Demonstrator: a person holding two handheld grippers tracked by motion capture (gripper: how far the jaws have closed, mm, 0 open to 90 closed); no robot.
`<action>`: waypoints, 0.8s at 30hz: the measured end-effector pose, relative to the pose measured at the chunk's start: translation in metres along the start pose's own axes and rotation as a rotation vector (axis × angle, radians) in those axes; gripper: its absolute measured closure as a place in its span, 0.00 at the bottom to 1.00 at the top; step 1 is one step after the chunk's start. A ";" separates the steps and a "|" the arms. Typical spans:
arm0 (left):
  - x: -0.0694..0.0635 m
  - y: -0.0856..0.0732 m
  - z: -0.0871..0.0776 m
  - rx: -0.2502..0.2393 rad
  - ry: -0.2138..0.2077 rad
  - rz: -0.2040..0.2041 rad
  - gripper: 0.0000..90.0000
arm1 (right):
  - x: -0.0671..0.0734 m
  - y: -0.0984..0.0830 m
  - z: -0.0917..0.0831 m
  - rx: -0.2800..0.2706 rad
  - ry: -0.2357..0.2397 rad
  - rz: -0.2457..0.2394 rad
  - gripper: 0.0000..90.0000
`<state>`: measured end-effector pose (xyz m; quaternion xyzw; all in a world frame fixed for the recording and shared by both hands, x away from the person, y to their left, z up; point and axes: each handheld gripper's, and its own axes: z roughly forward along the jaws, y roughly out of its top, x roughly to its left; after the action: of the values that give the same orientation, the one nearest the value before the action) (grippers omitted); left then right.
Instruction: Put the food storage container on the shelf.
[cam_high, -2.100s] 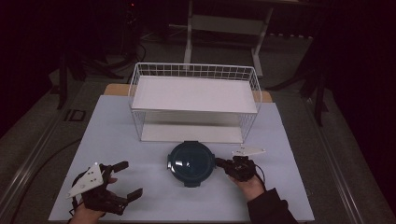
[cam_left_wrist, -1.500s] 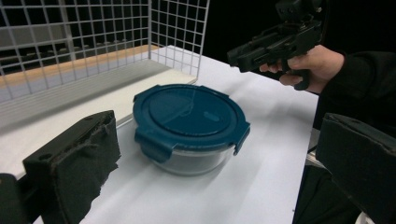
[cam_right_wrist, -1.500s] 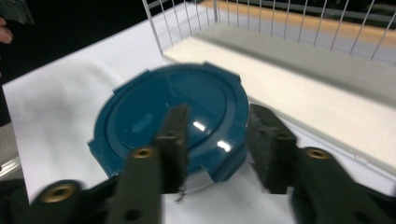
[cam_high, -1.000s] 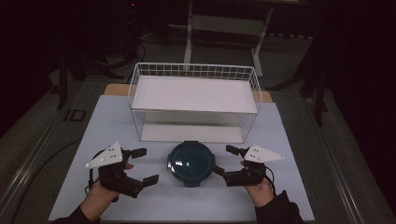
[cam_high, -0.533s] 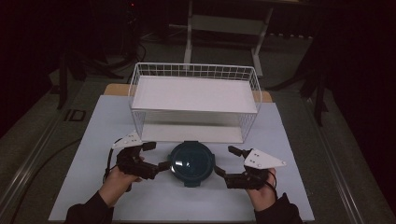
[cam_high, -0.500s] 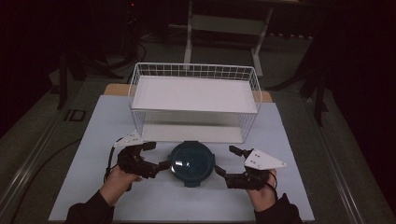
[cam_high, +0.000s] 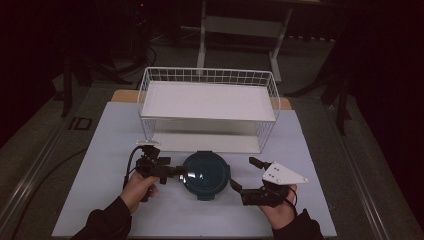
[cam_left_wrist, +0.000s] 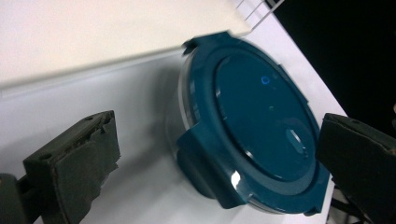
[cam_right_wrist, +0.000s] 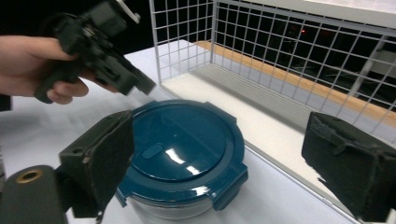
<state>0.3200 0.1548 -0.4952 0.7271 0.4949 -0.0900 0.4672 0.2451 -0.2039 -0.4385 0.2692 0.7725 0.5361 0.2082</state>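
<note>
Approach step: left gripper (cam_high: 176, 171) and right gripper (cam_high: 245, 176), jaws wide open, nothing gripped, flank the teal container (cam_high: 205, 174). Next: prob. close on its lid tabs; contact unclear.

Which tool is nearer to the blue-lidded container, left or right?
Left. The left tool reaches the container at its left rim; the right tool stands open, slightly off its right side.

The basket (cam_high: 207, 107) blocks the far side just behind the container (cam_high: 206, 174). Bare surface (cam_high: 100, 150) lies open left, right and in front. Each tool flanks the container.
</note>
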 end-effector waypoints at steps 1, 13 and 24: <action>0.002 0.001 0.002 0.022 -0.022 -0.038 0.00 | 0.000 0.000 0.000 0.001 -0.001 -0.002 0.10; 0.019 0.000 0.007 0.164 -0.073 -0.270 0.23 | 0.004 -0.001 0.003 0.025 0.020 0.000 0.10; 0.025 -0.004 0.015 0.190 -0.152 -0.367 0.54 | 0.004 -0.002 0.004 0.033 0.028 0.010 0.11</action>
<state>0.3337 0.1598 -0.5207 0.6567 0.5716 -0.2743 0.4084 0.2443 -0.1990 -0.4414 0.2691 0.7827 0.5281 0.1900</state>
